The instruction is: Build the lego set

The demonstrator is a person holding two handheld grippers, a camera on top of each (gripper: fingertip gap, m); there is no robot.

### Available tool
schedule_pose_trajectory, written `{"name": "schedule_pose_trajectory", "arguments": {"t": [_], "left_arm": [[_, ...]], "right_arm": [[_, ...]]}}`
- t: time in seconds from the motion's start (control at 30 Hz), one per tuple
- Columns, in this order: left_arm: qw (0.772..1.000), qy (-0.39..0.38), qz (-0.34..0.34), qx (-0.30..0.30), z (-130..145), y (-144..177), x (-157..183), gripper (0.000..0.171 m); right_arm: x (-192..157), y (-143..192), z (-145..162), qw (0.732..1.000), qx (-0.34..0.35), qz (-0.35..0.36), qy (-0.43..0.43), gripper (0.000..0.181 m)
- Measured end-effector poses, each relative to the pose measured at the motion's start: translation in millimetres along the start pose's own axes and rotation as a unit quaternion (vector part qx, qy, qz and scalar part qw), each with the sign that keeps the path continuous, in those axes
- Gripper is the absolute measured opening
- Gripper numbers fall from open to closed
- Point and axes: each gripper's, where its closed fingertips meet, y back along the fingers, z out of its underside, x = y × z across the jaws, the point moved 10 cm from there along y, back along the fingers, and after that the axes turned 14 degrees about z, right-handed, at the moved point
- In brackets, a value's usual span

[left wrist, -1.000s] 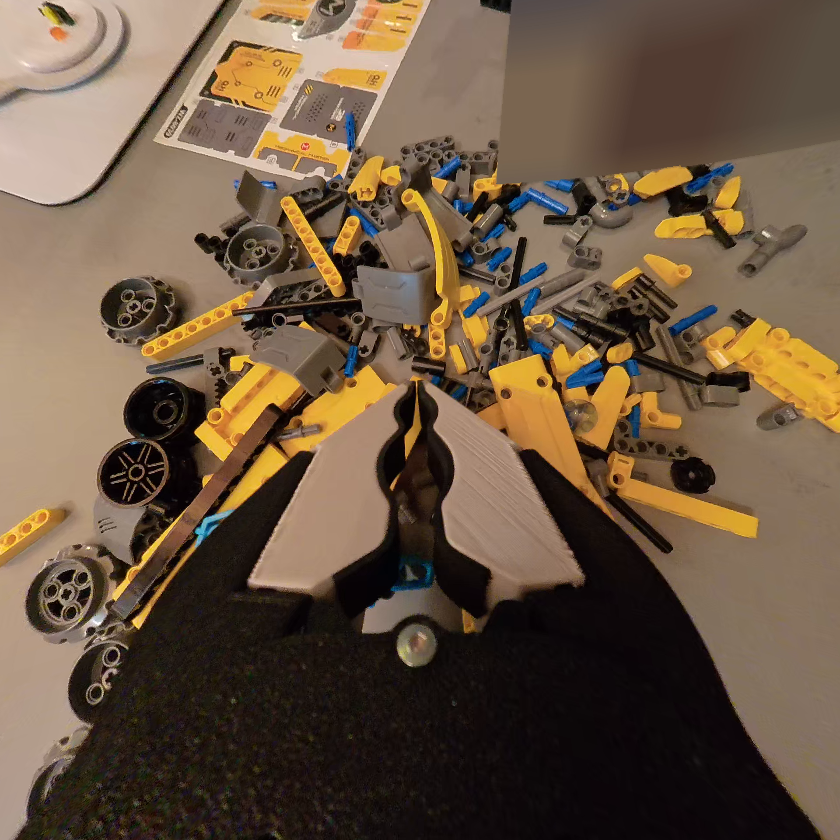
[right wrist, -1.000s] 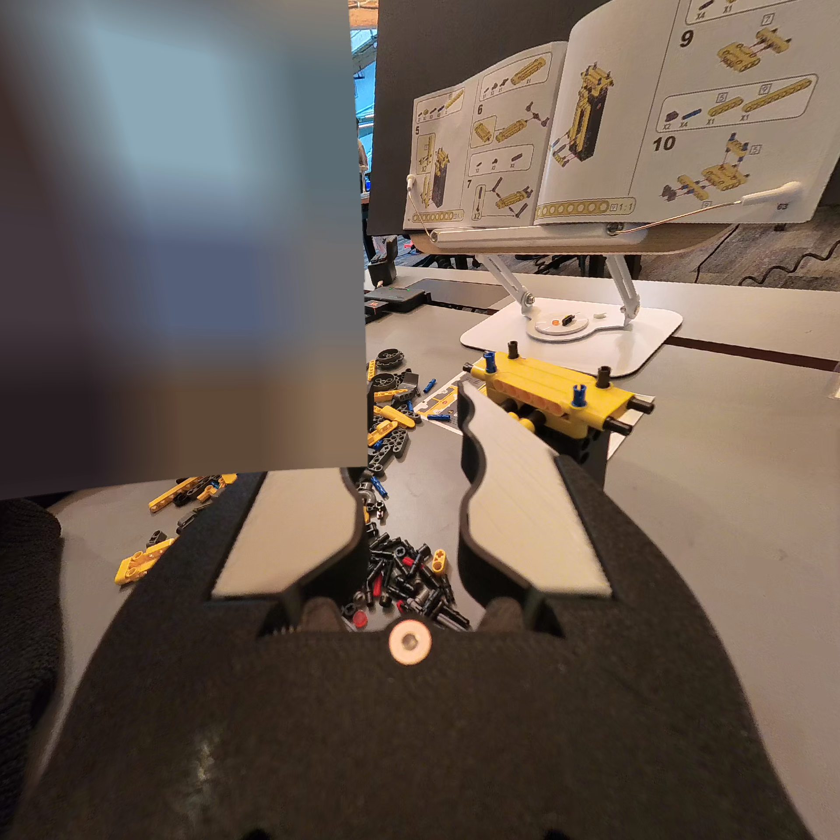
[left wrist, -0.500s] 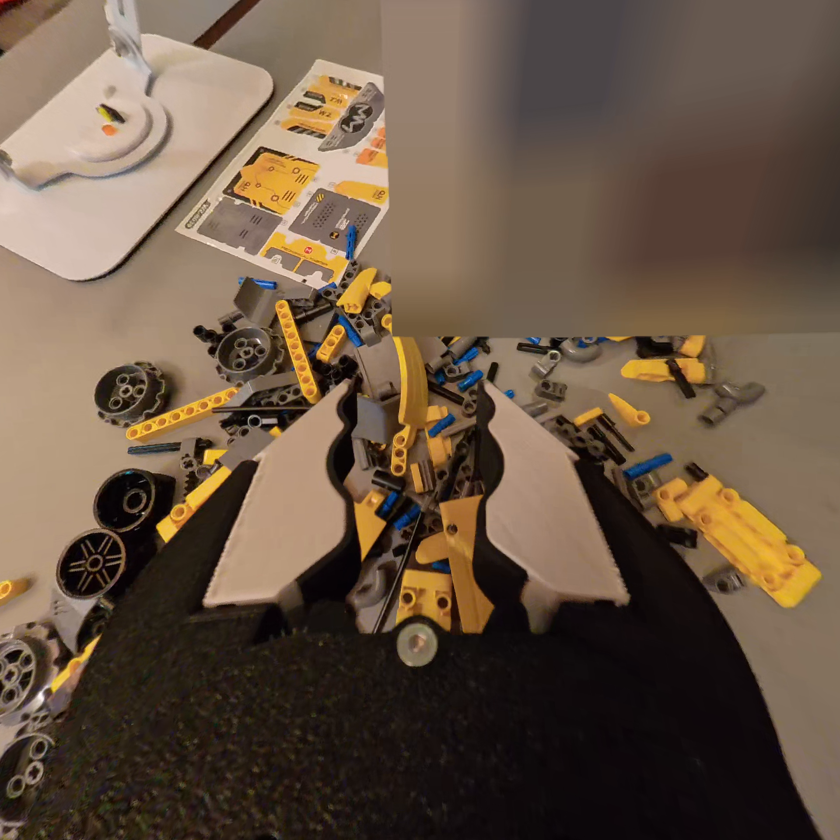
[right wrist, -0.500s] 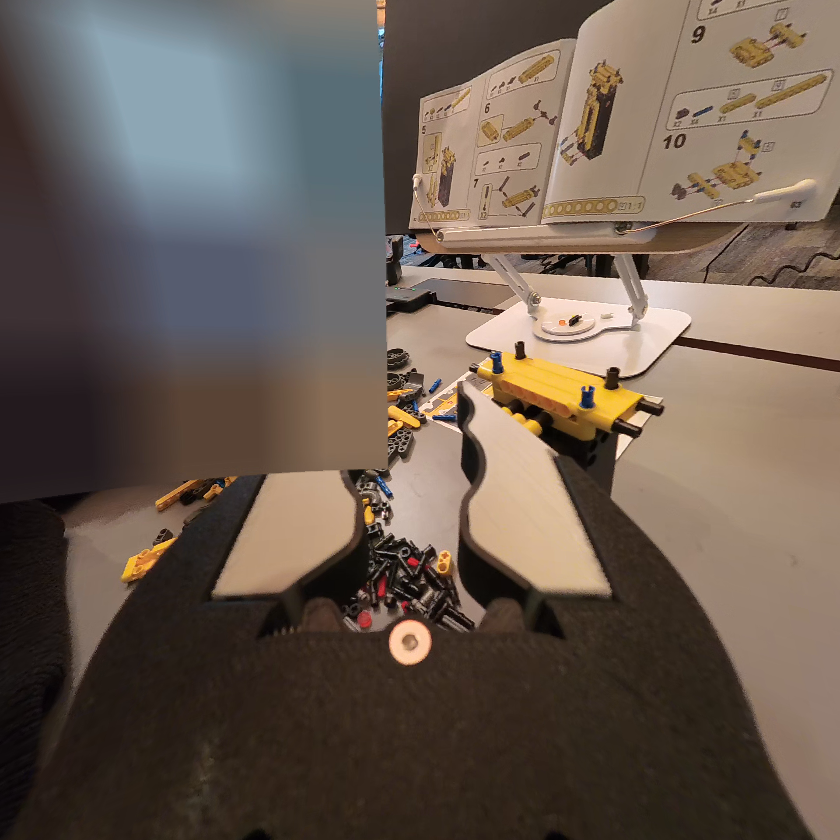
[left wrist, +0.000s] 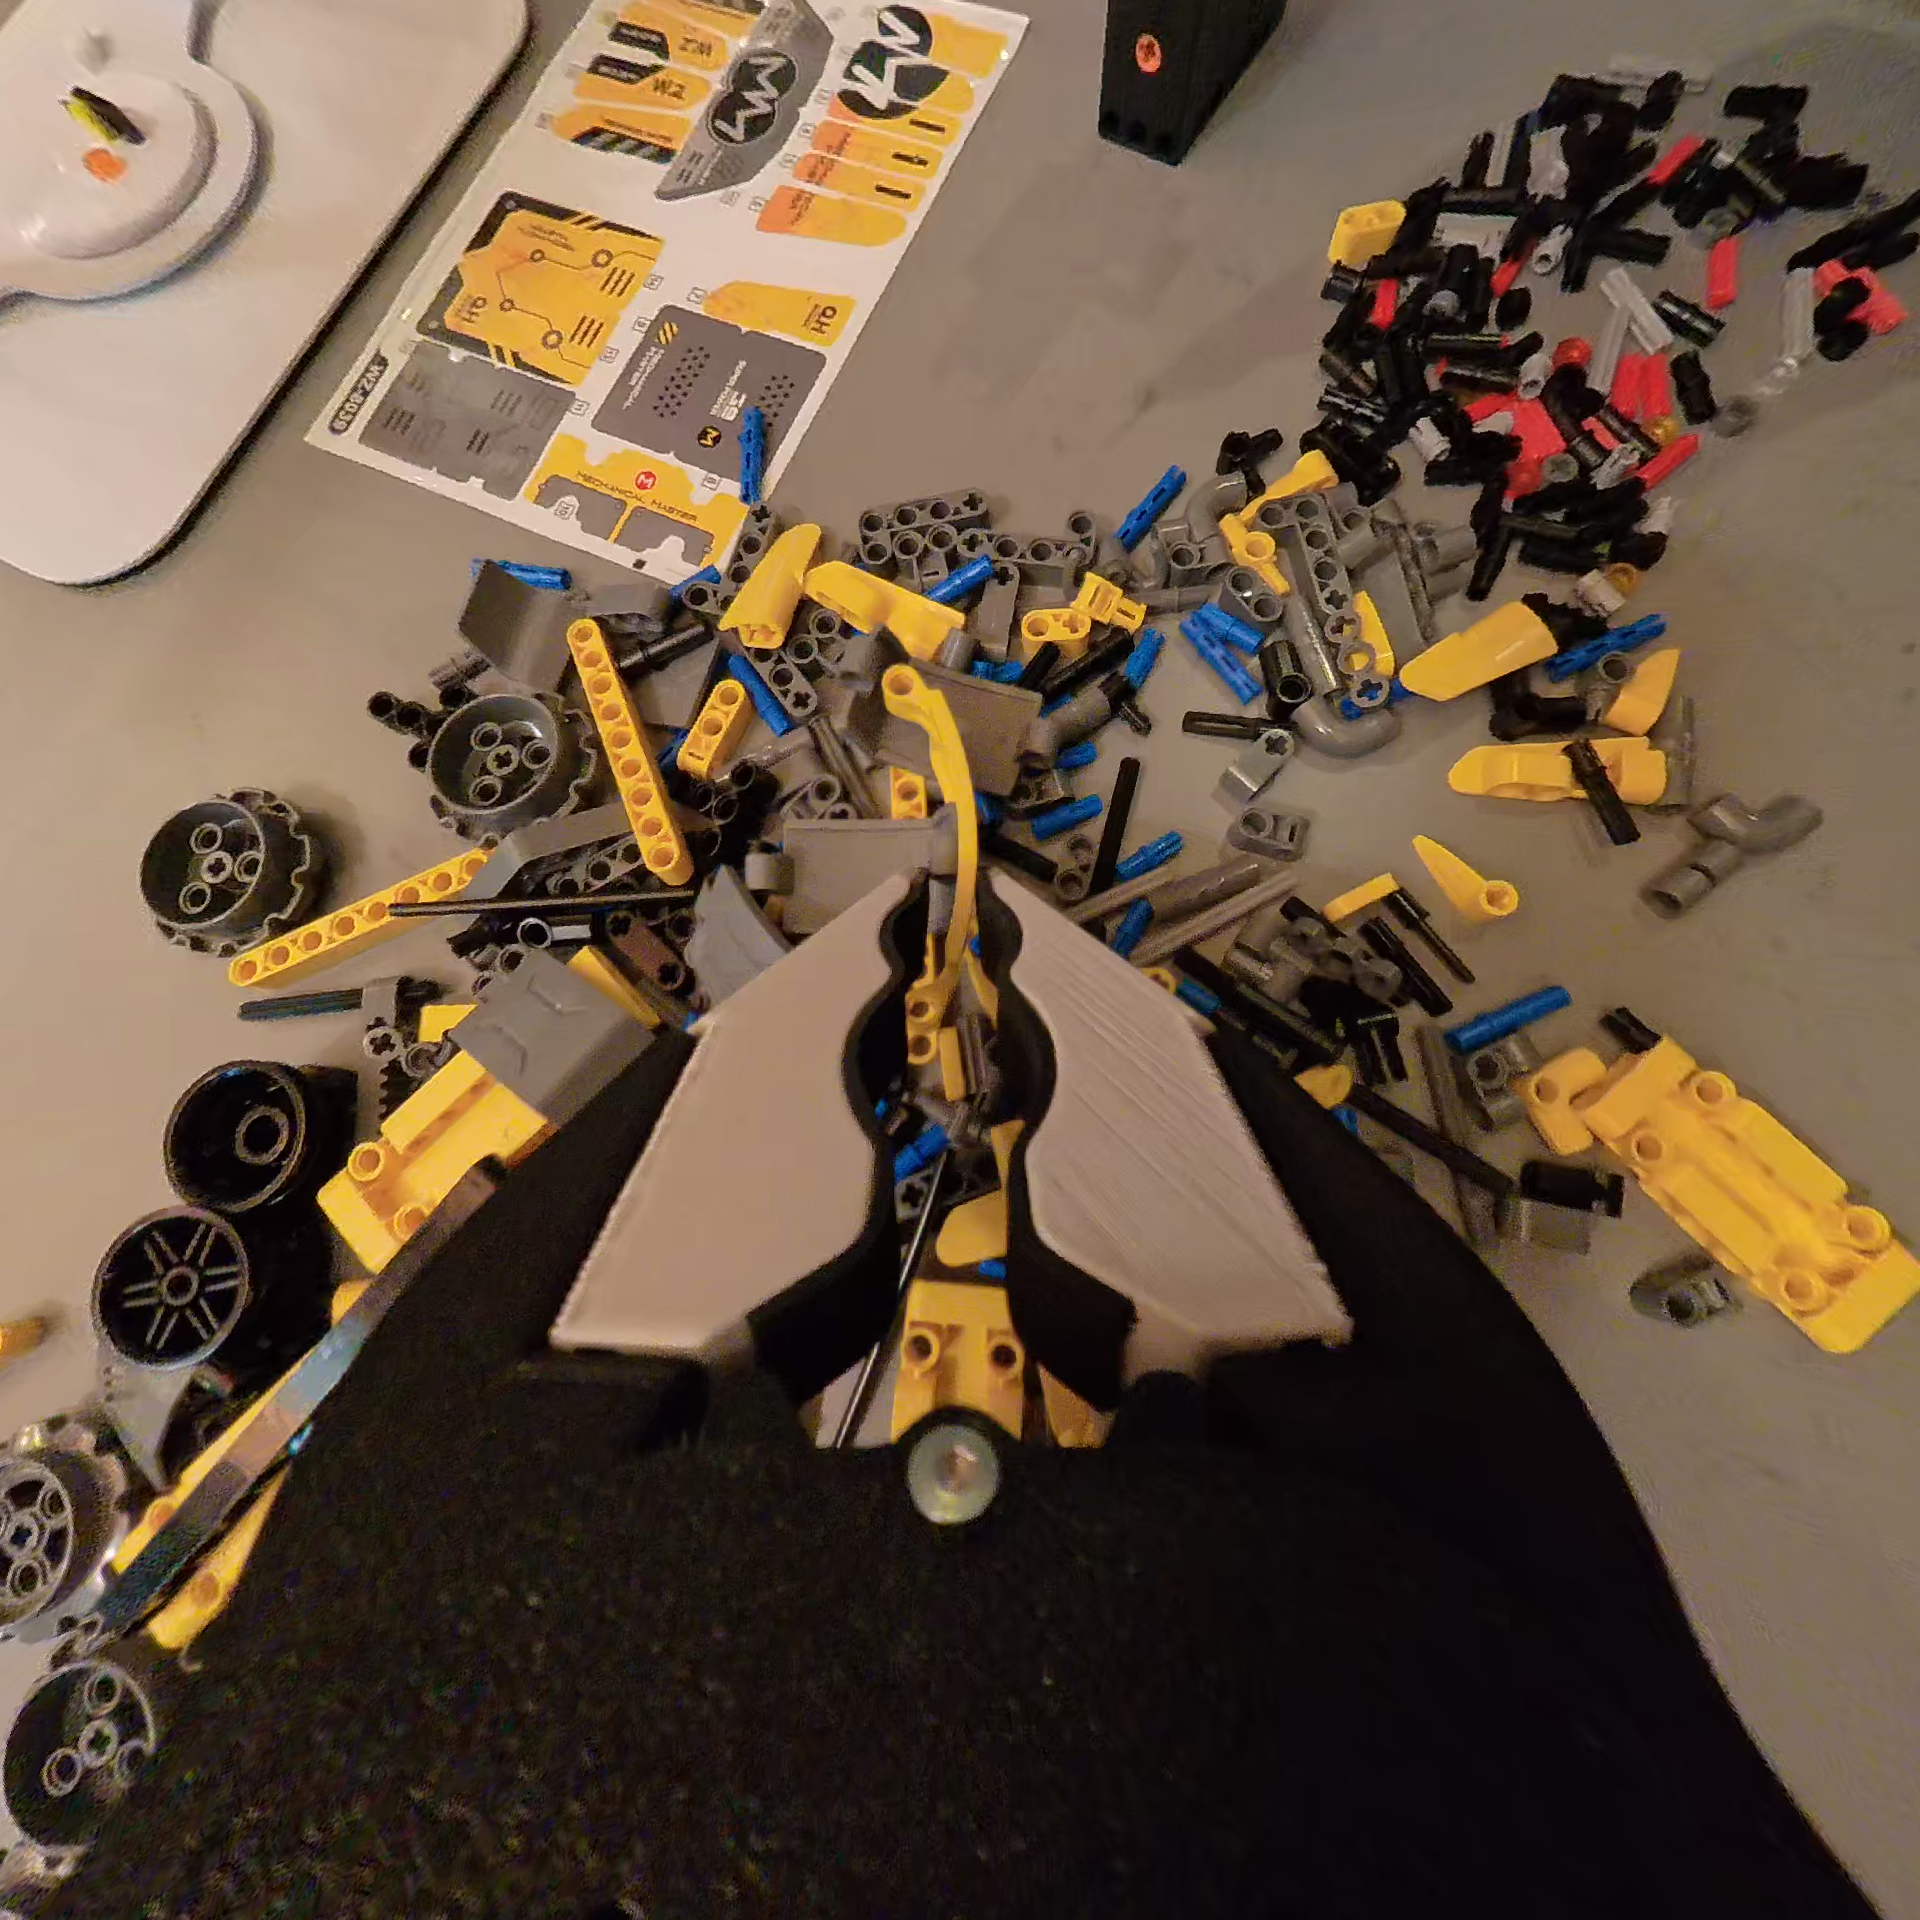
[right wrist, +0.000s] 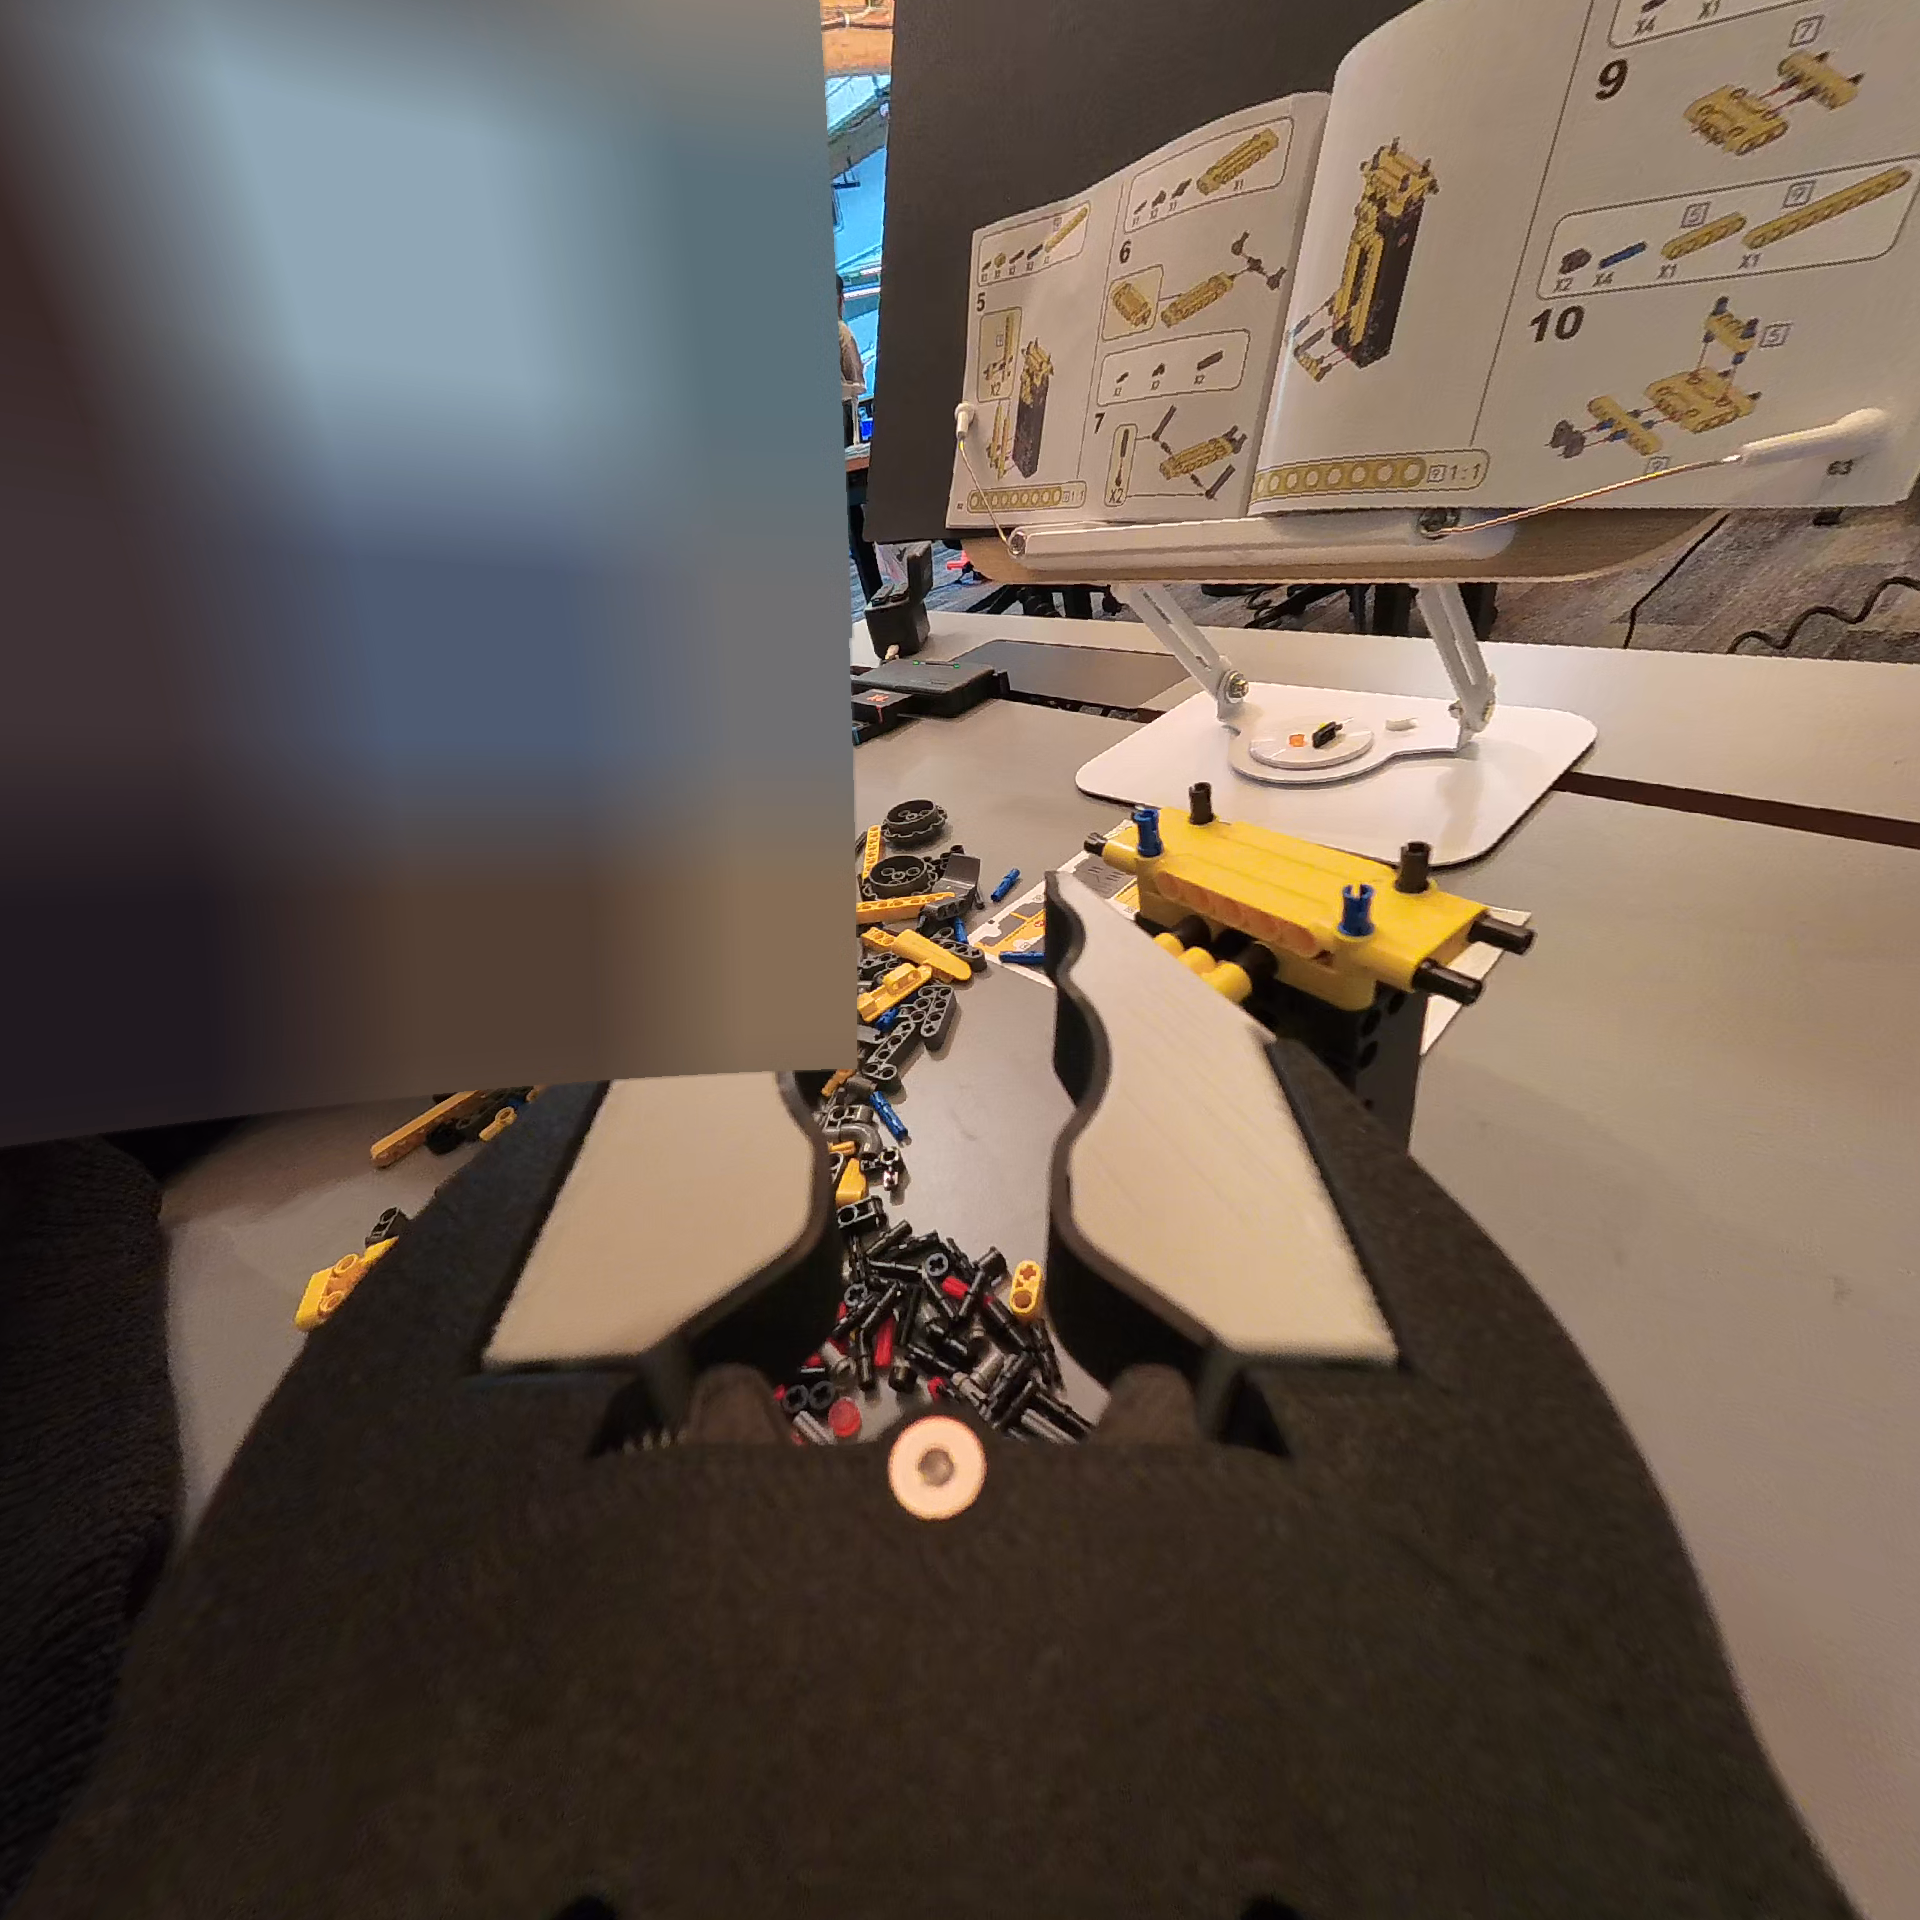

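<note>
Two grey fingers of the left gripper (left wrist: 951, 894) stand almost together over the pile of building parts (left wrist: 935, 748) at the frame centre, and a curved yellow piece (left wrist: 951, 790) runs between their tips — whether they pinch it I cannot tell. A sticker sheet (left wrist: 665, 281) lies at the upper left. The right gripper (right wrist: 940, 997) has its jaws wide apart and empty, above small black pins (right wrist: 935, 1320); a yellow assembly (right wrist: 1299, 904) stands just beside its right finger, at the middle right.
</note>
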Motion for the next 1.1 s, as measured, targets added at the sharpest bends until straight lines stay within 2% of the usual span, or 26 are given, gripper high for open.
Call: {"name": "schedule_pose_trajectory", "arguments": {"t": [0.03, 0.13, 0.3, 0.43, 0.63, 0.8, 0.83, 0.97, 1.1], "left_arm": [[1.0, 0.002, 0.005, 0.005, 1, 3, -1, 0.009], [0.999, 0.021, 0.023, 0.034, 6, 15, -8, 0.008], [0.993, 0.075, -0.006, 0.092, 11, 36, -28, 0.008], [0.991, 0.087, -0.04, 0.098, 14, 41, -35, 0.009], [0.985, 0.102, -0.054, 0.129, 14, 49, -39, 0.009], [0.985, 0.112, -0.053, 0.122, 18, 49, -41, 0.009], [0.985, 0.11, -0.044, 0.122, 18, 48, -41, 0.009], [0.984, 0.096, 0.084, 0.126, 14, 41, -25, 0.009], [0.989, 0.067, 0.087, 0.102, 13, 33, -17, 0.012]], "right_arm": [[0, 0, 0, 1.0, 0.0, 0.0, 0.0, 0.036], [0, 0, 0, 1.0, 0.0, 0.001, 0.0, 0.036], [1, 0, 0, 1.0, 0.0, 0.002, 0.0, 0.036], [0, 0, 0, 1.0, -0.001, 0.002, 0.001, 0.036], [1, 0, 0, 1.0, 0.0, 0.002, 0.0, 0.035], [1, 0, 0, 1.0, -0.001, 0.003, 0.001, 0.035], [1, 0, 0, 1.0, 0.0, 0.003, 0.001, 0.035], [1, 0, 0, 1.0, 0.0, 0.002, 0.0, 0.035], [1, 0, 0, 1.0, -0.001, 0.002, 0.0, 0.035]]}}
